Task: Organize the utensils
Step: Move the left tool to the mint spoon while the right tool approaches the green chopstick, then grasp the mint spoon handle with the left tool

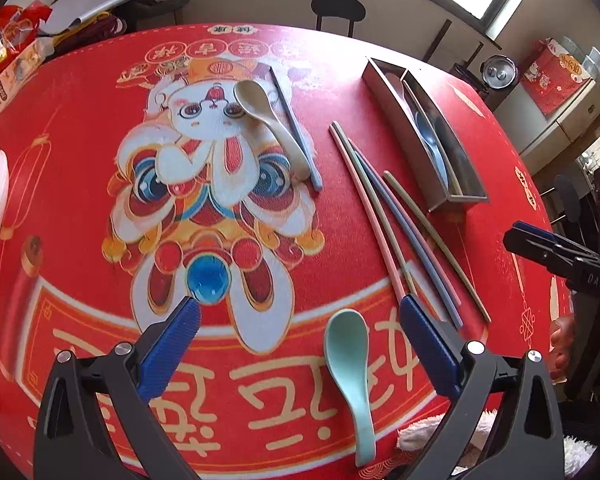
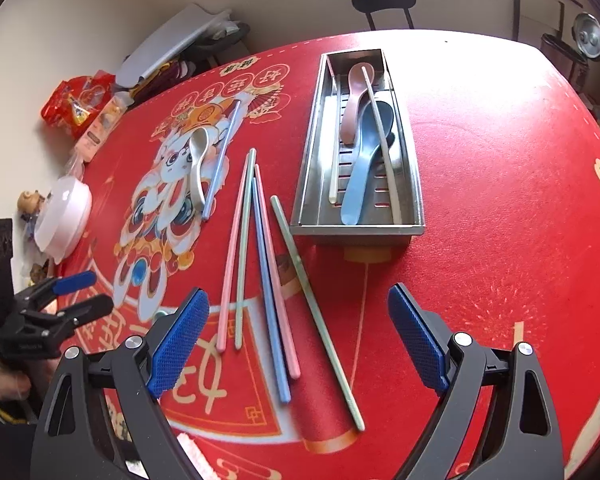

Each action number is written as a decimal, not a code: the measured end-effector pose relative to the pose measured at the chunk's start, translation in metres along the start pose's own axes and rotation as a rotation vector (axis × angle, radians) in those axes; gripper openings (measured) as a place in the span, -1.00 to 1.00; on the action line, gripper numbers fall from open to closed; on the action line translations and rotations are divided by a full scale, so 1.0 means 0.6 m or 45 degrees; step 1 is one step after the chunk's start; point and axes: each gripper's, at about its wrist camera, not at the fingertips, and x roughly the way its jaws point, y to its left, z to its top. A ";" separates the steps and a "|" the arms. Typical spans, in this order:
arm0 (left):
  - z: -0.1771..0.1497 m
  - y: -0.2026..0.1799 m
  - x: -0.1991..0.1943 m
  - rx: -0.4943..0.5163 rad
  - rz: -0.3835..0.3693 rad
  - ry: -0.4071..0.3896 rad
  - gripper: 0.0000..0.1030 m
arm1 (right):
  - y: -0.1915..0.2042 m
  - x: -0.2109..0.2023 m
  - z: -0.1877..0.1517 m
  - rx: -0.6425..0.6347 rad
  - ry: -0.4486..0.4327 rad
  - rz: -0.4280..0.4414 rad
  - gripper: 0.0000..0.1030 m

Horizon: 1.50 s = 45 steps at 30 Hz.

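My left gripper (image 1: 300, 312) is open and low over the red mat. A mint green spoon (image 1: 348, 364) lies flat between its fingers, nearer the right one, untouched. Farther off lie a beige spoon (image 1: 268, 120) and a blue-grey chopstick (image 1: 296, 128). My right gripper (image 2: 300, 300) is also open, above several pastel chopsticks (image 2: 260, 264) fanned out on the mat, none gripped. The steel tray (image 2: 360, 232) beyond holds a pink spoon (image 2: 356, 96), a blue spoon (image 2: 364, 160) and two white chopsticks (image 2: 380, 132). Each gripper shows in the other's view: left gripper (image 2: 88, 294), right gripper (image 1: 518, 234).
A white lidded bowl (image 2: 64, 216) and snack bags (image 2: 76, 104) sit at the table's left edge. A dark chair (image 2: 384, 0) stands behind the far edge. Something white and fluffy (image 1: 420, 432) shows at the near edge.
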 end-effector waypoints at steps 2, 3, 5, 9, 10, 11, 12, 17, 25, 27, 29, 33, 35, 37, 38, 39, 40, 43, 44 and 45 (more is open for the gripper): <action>-0.013 -0.002 0.008 -0.002 0.025 0.036 0.89 | 0.005 0.005 -0.005 -0.005 0.025 -0.001 0.70; -0.019 -0.003 0.011 -0.004 0.028 0.053 0.89 | 0.009 0.007 -0.008 -0.020 0.034 -0.021 0.70; -0.030 -0.005 0.013 -0.009 0.013 0.066 0.88 | 0.017 0.012 -0.015 -0.053 0.055 -0.061 0.70; -0.046 -0.008 0.012 -0.021 0.030 0.068 0.88 | 0.021 0.024 -0.032 -0.065 0.105 -0.068 0.71; -0.048 -0.008 0.012 -0.025 0.032 0.070 0.88 | 0.021 0.026 -0.036 -0.071 0.110 -0.072 0.71; -0.052 -0.008 0.012 -0.028 0.034 0.075 0.88 | 0.021 0.029 -0.040 -0.076 0.119 -0.070 0.71; -0.057 -0.007 0.014 -0.033 0.036 0.086 0.88 | 0.020 0.031 -0.042 -0.079 0.127 -0.070 0.71; -0.078 -0.005 0.018 -0.060 0.017 0.134 0.66 | 0.017 0.042 -0.051 -0.066 0.162 -0.065 0.70; -0.099 -0.024 0.021 -0.041 -0.086 0.165 0.04 | 0.021 0.049 -0.055 -0.085 0.186 -0.040 0.70; -0.102 -0.028 0.025 -0.042 -0.106 0.181 -0.10 | 0.021 0.051 -0.056 -0.091 0.193 -0.032 0.70; -0.105 -0.029 0.031 -0.055 -0.128 0.194 -0.24 | 0.019 0.052 -0.058 -0.094 0.198 -0.024 0.70; -0.109 -0.032 0.038 -0.071 -0.146 0.217 -0.36 | 0.014 0.050 -0.059 -0.087 0.200 -0.009 0.70; -0.111 -0.035 0.037 -0.072 -0.150 0.220 -0.36 | 0.009 0.048 -0.059 -0.079 0.197 -0.003 0.70; -0.112 -0.035 0.037 -0.076 -0.148 0.220 -0.36 | 0.006 0.048 -0.059 -0.071 0.197 0.003 0.70; -0.112 -0.035 0.038 -0.080 -0.150 0.224 -0.36 | 0.004 0.047 -0.060 -0.069 0.197 0.008 0.70; -0.113 -0.035 0.039 -0.083 -0.150 0.229 -0.36 | 0.004 0.048 -0.060 -0.069 0.198 0.010 0.70; -0.113 -0.035 0.040 -0.085 -0.150 0.232 -0.36 | 0.004 0.049 -0.060 -0.070 0.201 0.012 0.70; -0.115 -0.036 0.041 -0.085 -0.163 0.239 -0.39 | 0.006 0.051 -0.060 -0.078 0.206 0.019 0.70; -0.116 -0.037 0.042 -0.086 -0.168 0.244 -0.40 | 0.005 0.051 -0.060 -0.079 0.207 0.020 0.70; -0.117 -0.038 0.044 -0.086 -0.175 0.251 -0.41 | 0.004 0.052 -0.060 -0.080 0.208 0.021 0.69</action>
